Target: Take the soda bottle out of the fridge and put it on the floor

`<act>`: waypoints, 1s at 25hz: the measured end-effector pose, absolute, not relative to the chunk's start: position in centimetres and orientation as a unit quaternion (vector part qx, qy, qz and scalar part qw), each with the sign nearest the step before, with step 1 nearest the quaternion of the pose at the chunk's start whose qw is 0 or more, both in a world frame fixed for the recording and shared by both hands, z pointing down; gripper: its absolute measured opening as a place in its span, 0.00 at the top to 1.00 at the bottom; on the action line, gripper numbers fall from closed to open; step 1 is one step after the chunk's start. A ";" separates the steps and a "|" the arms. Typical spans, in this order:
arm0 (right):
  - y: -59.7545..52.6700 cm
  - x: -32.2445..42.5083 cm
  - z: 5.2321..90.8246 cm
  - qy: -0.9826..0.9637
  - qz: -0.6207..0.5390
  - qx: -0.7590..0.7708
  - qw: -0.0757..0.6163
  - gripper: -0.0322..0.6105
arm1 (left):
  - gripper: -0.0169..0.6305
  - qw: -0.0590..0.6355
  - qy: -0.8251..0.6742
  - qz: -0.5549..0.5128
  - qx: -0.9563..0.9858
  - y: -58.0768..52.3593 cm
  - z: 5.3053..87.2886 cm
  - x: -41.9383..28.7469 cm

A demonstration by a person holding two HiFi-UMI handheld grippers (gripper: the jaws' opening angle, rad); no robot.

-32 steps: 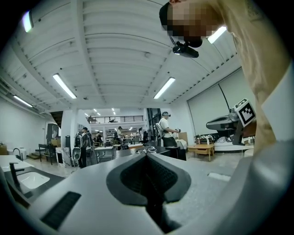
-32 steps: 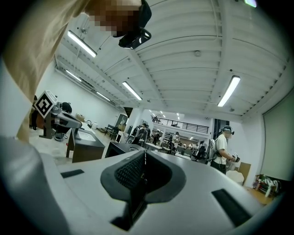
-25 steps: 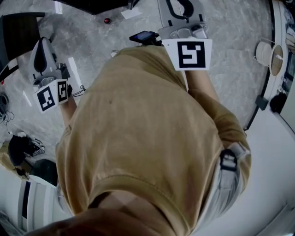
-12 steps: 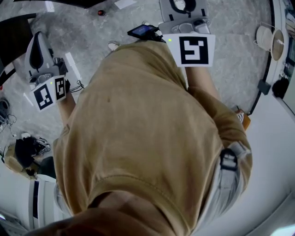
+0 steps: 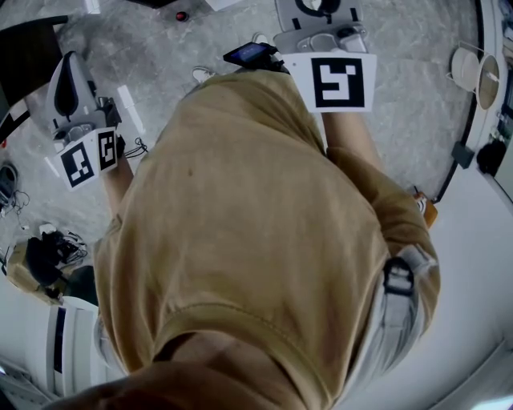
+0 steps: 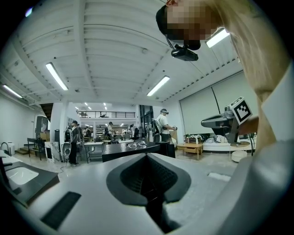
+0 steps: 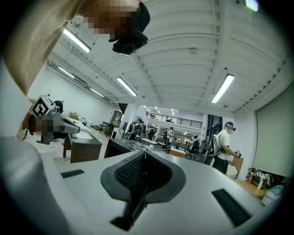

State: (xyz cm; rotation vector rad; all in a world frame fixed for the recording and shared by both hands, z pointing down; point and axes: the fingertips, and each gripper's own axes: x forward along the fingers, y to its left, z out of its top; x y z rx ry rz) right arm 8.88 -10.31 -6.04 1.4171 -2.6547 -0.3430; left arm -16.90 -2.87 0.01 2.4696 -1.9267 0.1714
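No soda bottle and no fridge that I can make out appears in any view. In the head view I look down on the person's tan shirt. My left gripper is held out at the left over the grey floor, and my right gripper at the top edge, its tips cut off. In the left gripper view the jaws are shut with nothing between them. The right gripper view shows its jaws shut and empty too. Both point level into a large workshop hall.
A dark table stands ahead of the left gripper, with people behind it. A desk and a standing person show in the right gripper view. Cables and a dark bag lie on the floor at left.
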 end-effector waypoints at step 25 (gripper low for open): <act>-4.9 11.1 -6.1 -0.868 -0.104 0.481 0.057 0.95 | 0.97 0.013 -0.595 0.057 0.802 1.6 0.4 -14.1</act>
